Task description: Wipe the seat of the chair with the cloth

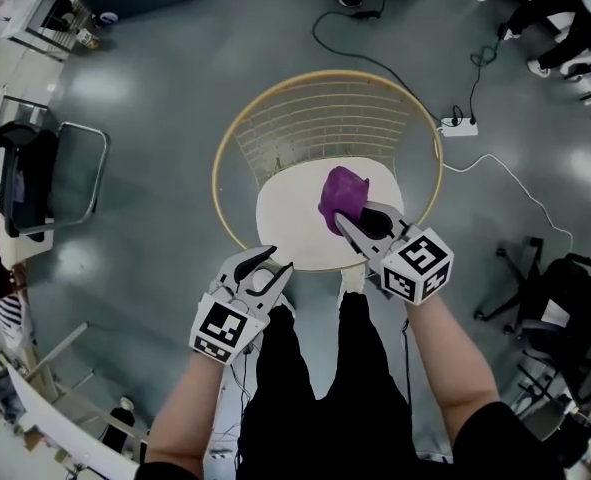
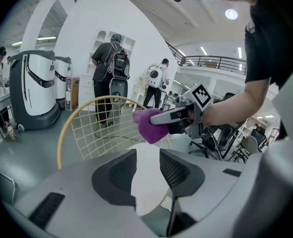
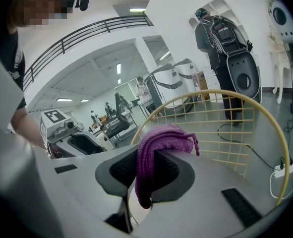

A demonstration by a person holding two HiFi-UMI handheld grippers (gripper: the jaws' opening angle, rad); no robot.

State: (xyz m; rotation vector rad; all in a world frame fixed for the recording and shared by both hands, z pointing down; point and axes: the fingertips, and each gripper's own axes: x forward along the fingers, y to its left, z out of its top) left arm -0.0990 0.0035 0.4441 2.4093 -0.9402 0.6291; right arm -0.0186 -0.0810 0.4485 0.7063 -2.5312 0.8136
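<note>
A round chair with a gold wire back [image 1: 320, 118] and a cream seat [image 1: 295, 218] stands in front of me. My right gripper [image 1: 347, 220] is shut on a bunched purple cloth [image 1: 341, 196], held just above the right side of the seat; the cloth [image 3: 161, 148] hangs pinched between its jaws, and the purple cloth [image 2: 148, 123] shows from the side too. My left gripper [image 1: 279, 262] hovers at the seat's near left edge, jaws apart with only the cream seat [image 2: 147, 177] visible between them.
A black cable [image 1: 375, 58] runs over the grey floor to a white power strip [image 1: 458, 126] right of the chair. A black chair [image 1: 35, 178] stands at left, office chairs [image 1: 555, 298] at right. People stand behind the chair [image 2: 109, 63].
</note>
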